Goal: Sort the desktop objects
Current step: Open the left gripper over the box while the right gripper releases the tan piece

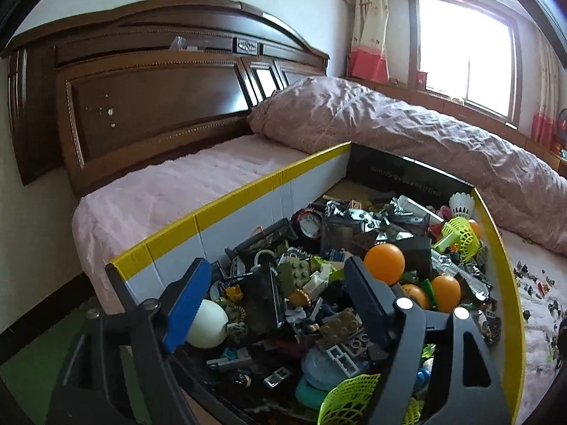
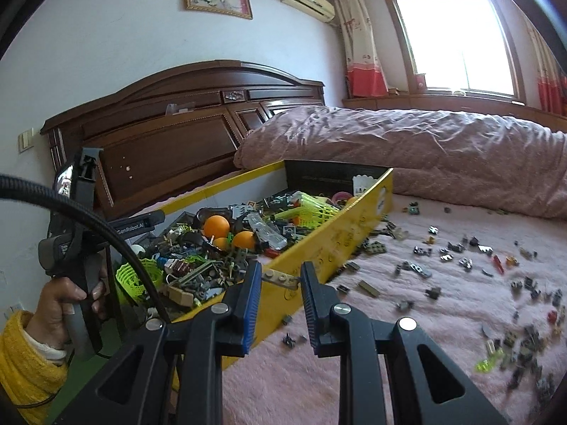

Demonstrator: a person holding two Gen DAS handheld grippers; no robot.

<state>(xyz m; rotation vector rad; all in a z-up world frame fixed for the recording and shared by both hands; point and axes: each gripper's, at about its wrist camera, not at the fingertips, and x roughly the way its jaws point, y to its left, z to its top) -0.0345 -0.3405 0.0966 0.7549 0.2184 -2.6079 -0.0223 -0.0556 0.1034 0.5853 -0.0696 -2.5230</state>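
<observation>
One piece in hand: a small tan flat studded plastic plate, pinched between the closed-in fingers of the right gripper and poised right over the near wall of the long yellow-edged cardboard box on the pink fleece-covered bed. Carry forward and left past that wall before letting go, so as to land on the heap of mixed bricks, not back on the cover among the many small loose dark toy pieces. Keep low for a short drop; probably light enough to bounce off the orange plastic balls. Hold the left gripper, fingers spread wide with nothing between, clear of the landing spot inside the box. Release only once fully over the contents.
</observation>
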